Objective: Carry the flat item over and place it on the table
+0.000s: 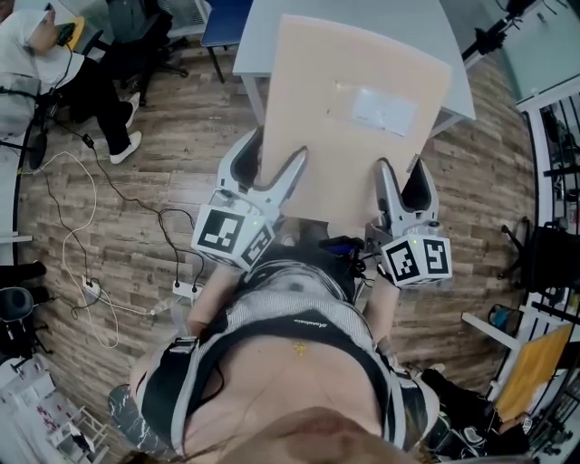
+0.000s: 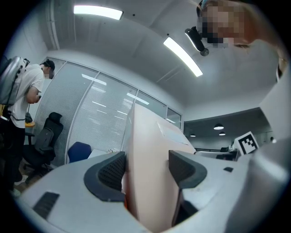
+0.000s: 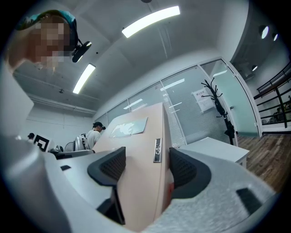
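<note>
A flat beige box (image 1: 358, 127) with a pale label on top is held level in front of me, above the near edge of the white table (image 1: 458, 72). My left gripper (image 1: 270, 174) is shut on its near left edge, and the box (image 2: 148, 173) fills the gap between both dark pads. My right gripper (image 1: 401, 186) is shut on the near right edge; the box (image 3: 141, 182) sits between its pads too, a small sticker on its side.
A blue chair (image 1: 224, 23) stands beyond the table's left end. A person (image 1: 54, 54) sits at the far left by a black chair. Cables and a power strip (image 1: 186, 290) lie on the wood floor to my left. Racks (image 1: 553, 272) stand on the right.
</note>
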### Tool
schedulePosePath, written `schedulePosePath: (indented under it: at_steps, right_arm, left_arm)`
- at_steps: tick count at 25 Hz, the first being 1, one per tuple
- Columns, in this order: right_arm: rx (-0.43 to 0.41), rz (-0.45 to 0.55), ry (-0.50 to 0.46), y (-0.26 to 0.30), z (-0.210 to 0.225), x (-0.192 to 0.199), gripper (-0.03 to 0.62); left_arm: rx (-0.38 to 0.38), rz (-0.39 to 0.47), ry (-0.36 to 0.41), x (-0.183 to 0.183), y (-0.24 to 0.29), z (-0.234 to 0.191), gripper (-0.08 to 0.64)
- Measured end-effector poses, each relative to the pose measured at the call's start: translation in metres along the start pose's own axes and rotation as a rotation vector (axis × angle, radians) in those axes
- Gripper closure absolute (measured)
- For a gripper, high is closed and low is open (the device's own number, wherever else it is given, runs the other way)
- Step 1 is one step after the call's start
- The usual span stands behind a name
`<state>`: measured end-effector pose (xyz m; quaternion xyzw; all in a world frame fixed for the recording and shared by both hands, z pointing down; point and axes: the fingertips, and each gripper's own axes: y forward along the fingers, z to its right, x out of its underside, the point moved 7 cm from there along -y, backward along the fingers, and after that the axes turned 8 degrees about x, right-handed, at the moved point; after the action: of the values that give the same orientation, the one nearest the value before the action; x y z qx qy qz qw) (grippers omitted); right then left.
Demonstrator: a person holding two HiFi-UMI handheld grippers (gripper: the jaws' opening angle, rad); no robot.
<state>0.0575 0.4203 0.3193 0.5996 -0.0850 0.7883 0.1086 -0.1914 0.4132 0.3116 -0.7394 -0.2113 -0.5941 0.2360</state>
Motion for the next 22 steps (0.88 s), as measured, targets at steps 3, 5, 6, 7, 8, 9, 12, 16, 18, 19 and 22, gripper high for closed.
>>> schedulePosePath:
  at_steps: [3, 5, 6, 7, 8, 9, 12, 16, 18, 19, 22]
  right_arm:
    - [-0.009, 0.002, 0.003, 0.022, 0.005, -0.004, 0.295]
    - [-0.013, 0.003, 0.005, 0.036, 0.011, -0.006, 0.296]
    - [-0.014, 0.004, 0.006, 0.043, 0.014, -0.008, 0.296]
    - [-0.016, 0.004, 0.007, 0.050, 0.017, -0.009, 0.296]
    - [-0.018, 0.003, 0.008, 0.056, 0.019, -0.010, 0.296]
    - [-0.021, 0.002, 0.009, 0.063, 0.021, -0.010, 0.296]
    - [-0.028, -0.007, 0.010, 0.082, 0.023, -0.010, 0.296]
    - [-0.027, -0.022, 0.011, 0.100, 0.033, -0.014, 0.296]
    - [-0.024, -0.027, 0.011, 0.107, 0.040, -0.017, 0.296]
    - [-0.024, -0.029, 0.012, 0.111, 0.043, -0.018, 0.296]
    - [-0.024, -0.035, 0.018, 0.121, 0.050, -0.020, 0.296]
  left_arm:
    - [-0.011, 0.004, 0.009, -0.004, 0.017, -0.012, 0.265]
    - [-0.015, 0.004, 0.008, -0.005, 0.030, -0.019, 0.265]
    - [-0.017, 0.004, 0.009, -0.005, 0.036, -0.022, 0.266]
    - [-0.018, 0.005, 0.010, -0.006, 0.042, -0.025, 0.267]
    - [-0.020, 0.004, 0.012, -0.007, 0.047, -0.028, 0.267]
    - [-0.023, 0.004, 0.014, -0.007, 0.052, -0.032, 0.267]
    - [-0.034, 0.000, 0.010, -0.008, 0.064, -0.045, 0.267]
    - [-0.039, -0.008, -0.002, -0.007, 0.082, -0.053, 0.267]
    - [-0.041, -0.011, -0.005, -0.007, 0.093, -0.054, 0.267]
    - [-0.042, -0.013, -0.006, -0.007, 0.098, -0.055, 0.267]
    - [-0.046, -0.022, -0.007, -0.007, 0.109, -0.057, 0.267]
